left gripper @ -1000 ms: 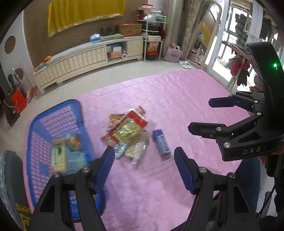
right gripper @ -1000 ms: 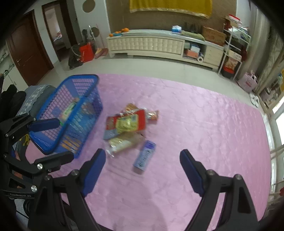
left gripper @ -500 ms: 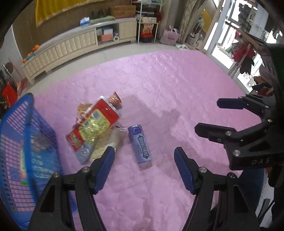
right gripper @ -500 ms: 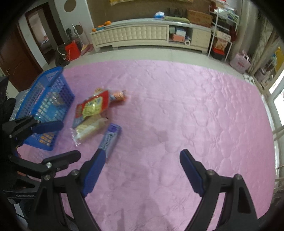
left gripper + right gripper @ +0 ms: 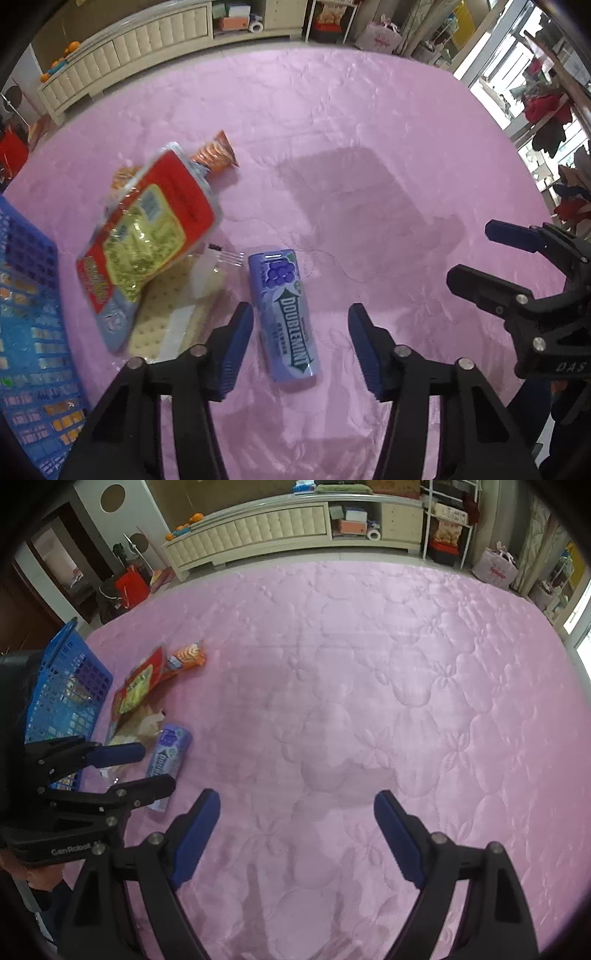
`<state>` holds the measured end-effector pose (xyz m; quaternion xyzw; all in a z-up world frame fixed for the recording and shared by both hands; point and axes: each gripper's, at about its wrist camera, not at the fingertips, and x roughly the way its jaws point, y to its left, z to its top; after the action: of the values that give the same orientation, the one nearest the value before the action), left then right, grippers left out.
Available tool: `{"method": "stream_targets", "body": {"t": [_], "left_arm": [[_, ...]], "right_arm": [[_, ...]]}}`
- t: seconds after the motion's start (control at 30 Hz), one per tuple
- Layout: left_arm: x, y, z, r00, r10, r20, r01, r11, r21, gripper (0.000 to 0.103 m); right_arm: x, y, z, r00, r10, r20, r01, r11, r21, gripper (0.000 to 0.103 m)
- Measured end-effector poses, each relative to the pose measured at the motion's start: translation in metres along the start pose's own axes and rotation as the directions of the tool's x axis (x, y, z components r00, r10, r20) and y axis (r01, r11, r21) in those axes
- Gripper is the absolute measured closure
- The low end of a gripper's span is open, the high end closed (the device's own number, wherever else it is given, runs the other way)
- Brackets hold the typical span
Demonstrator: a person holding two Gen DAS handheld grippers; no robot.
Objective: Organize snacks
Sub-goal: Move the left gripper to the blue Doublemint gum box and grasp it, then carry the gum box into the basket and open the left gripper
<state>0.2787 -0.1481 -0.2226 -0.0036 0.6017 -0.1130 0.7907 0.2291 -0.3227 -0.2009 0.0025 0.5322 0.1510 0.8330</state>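
The left claw is seen closing around the Doublemint gum pack, untouched; the right claw is held open.

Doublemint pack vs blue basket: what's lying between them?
In the left wrist view, a clear cracker packet and the red snack bag overlapping it lie between the Doublemint pack and the blue basket.

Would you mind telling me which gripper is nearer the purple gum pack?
Left. The left gripper straddles the purple gum pack, jaws closing, not yet touching. The right gripper hovers open beside it over the bare pink quilt.
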Motion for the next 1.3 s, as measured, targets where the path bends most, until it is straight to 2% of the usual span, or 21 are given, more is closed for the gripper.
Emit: {"method": "stream_targets", "body": {"t": [0.13,0.23,0.27,0.43,0.5,0.63,0.77,0.97,1.17,1.3], "left_arm": [[0.009,-0.001,0.003,1.000,0.024,-0.015,-0.024,1.000,-0.004,0.058],[0.018,-0.004,0.003,0.997,0.059,-0.045,-0.059,0.998,0.000,0.068],[0.017,-0.008,0.002,0.996,0.081,-0.031,-0.080,0.996,0.026,0.072],[0.020,-0.023,-0.006,0.994,0.105,-0.024,-0.102,0.992,0.078,0.074],[0.016,-0.028,-0.010,0.996,0.087,-0.020,-0.085,0.993,0.083,0.074],[-0.008,-0.032,-0.016,0.997,0.067,0.033,-0.069,0.994,0.085,0.074],[-0.044,-0.014,-0.022,0.993,0.059,0.100,-0.067,0.995,0.071,0.074],[-0.100,0.015,-0.042,0.975,0.071,0.208,-0.075,0.997,0.015,0.074],[-0.137,0.053,-0.045,0.957,0.120,0.265,-0.107,0.992,-0.061,0.074],[-0.156,0.083,-0.053,0.945,0.153,0.290,-0.123,0.985,-0.119,0.074]], "right_arm": [[0.002,-0.005,0.000,1.000,0.009,0.002,-0.009,1.000,0.006,0.015],[0.003,-0.006,-0.001,1.000,0.015,0.000,-0.015,1.000,0.010,0.015],[0.003,-0.006,-0.001,1.000,0.016,-0.001,-0.016,1.000,0.010,0.015],[0.003,-0.005,0.001,1.000,0.020,-0.003,-0.020,1.000,0.012,0.015],[0.001,-0.003,0.002,1.000,0.020,-0.002,-0.020,1.000,0.009,0.015],[-0.008,0.005,0.007,1.000,0.014,0.009,-0.014,1.000,-0.003,0.015],[-0.018,0.018,0.015,0.999,0.020,0.026,-0.019,1.000,-0.014,0.015],[-0.031,0.050,0.029,0.998,0.023,0.050,-0.019,0.997,-0.073,0.015],[-0.026,0.088,0.052,0.998,0.061,0.034,-0.058,0.993,-0.102,0.015],[-0.020,0.121,0.072,0.998,0.049,0.029,-0.044,0.985,-0.166,0.015]]}}
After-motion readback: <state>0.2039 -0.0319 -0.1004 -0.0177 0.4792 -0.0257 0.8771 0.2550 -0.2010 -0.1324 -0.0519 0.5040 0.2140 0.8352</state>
